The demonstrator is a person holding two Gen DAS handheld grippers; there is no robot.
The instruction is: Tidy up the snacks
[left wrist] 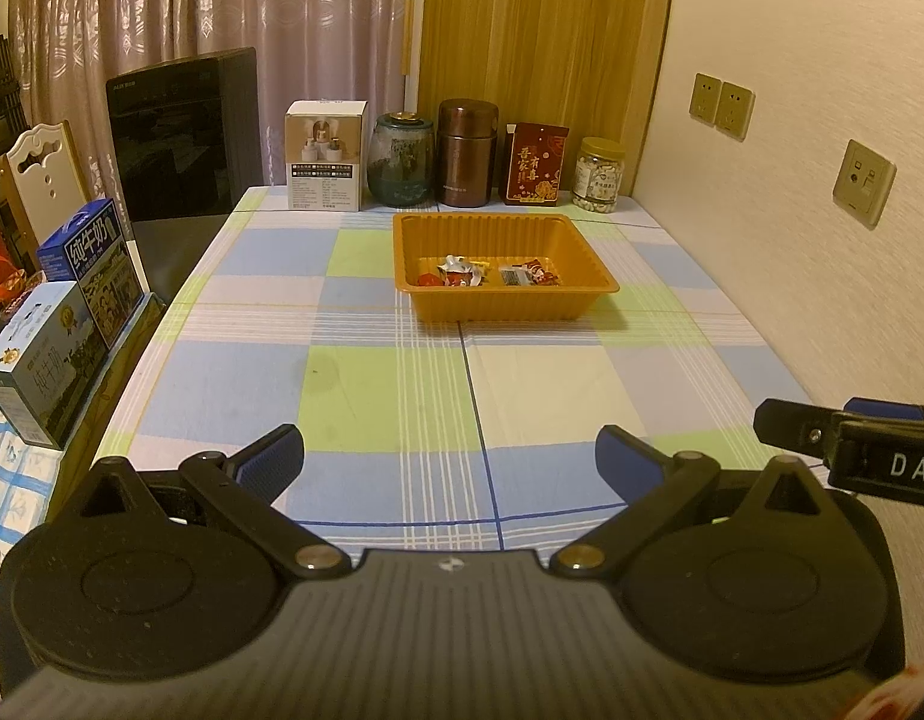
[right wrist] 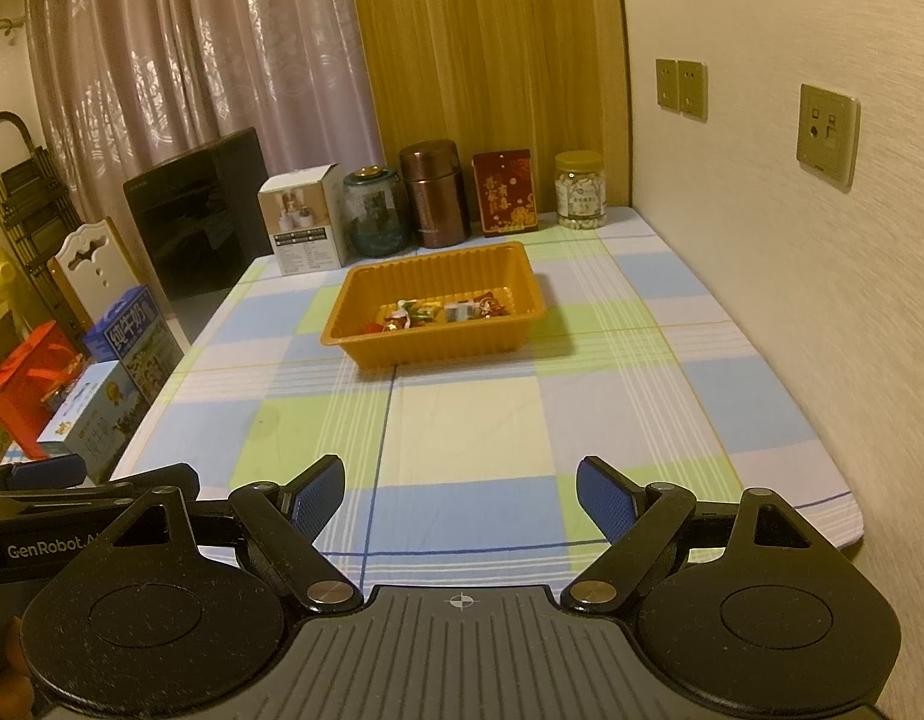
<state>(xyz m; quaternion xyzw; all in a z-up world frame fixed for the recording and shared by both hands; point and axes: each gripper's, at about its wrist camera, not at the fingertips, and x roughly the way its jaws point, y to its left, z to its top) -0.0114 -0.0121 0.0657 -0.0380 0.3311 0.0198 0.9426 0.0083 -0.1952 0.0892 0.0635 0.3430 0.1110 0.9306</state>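
Note:
An orange plastic tray stands at the far middle of the checked tablecloth; it also shows in the right wrist view. Several wrapped snacks lie inside it at its near side, and they show in the right wrist view too. My left gripper is open and empty, held low over the near part of the table. My right gripper is open and empty beside it, also well short of the tray. Part of the right gripper shows at the right edge of the left wrist view.
Along the table's back edge stand a white box, a glass jar, a brown flask, a red packet and a jar of nuts. Milk cartons sit left of the table. A wall runs along the right.

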